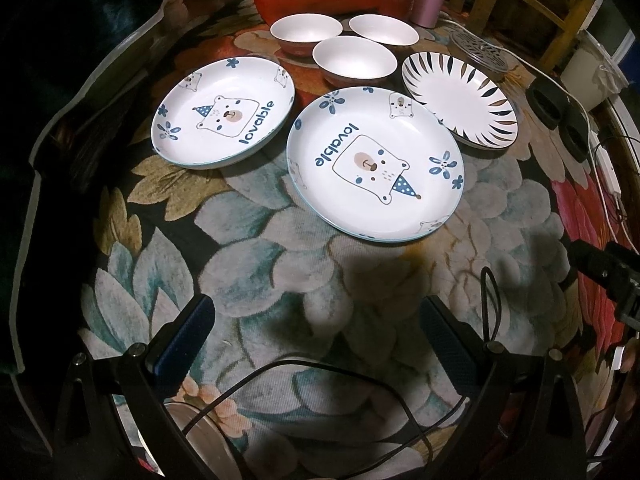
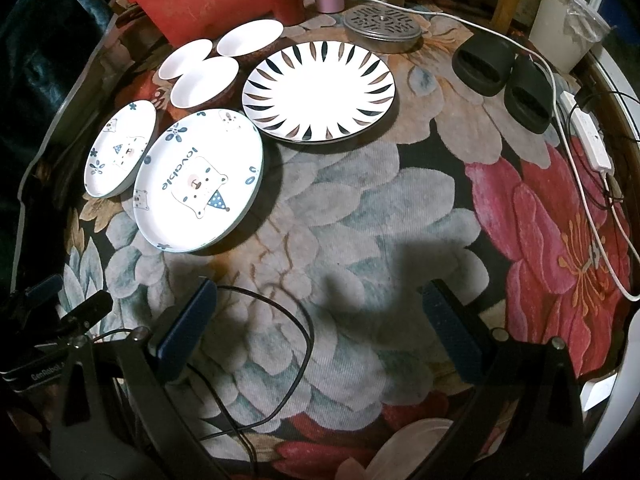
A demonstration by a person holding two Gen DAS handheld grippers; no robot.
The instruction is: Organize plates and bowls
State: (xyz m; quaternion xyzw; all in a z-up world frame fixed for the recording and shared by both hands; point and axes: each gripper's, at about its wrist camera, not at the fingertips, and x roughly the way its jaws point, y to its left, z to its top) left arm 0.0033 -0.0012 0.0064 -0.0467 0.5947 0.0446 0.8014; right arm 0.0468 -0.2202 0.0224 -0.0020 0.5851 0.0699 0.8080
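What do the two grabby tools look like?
Each tool, the left tool and the right tool, has a black frame, silver screws and two flat dark blue fingers. Thin black cables loop beneath them. White lettering marks the left tool's black body in the right wrist view.

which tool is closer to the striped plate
Right, by a modest margin as far as these views show. The right tool faces the striped plate almost straight ahead; from the left tool it lies farther off, ahead and to the right, past a bear plate.
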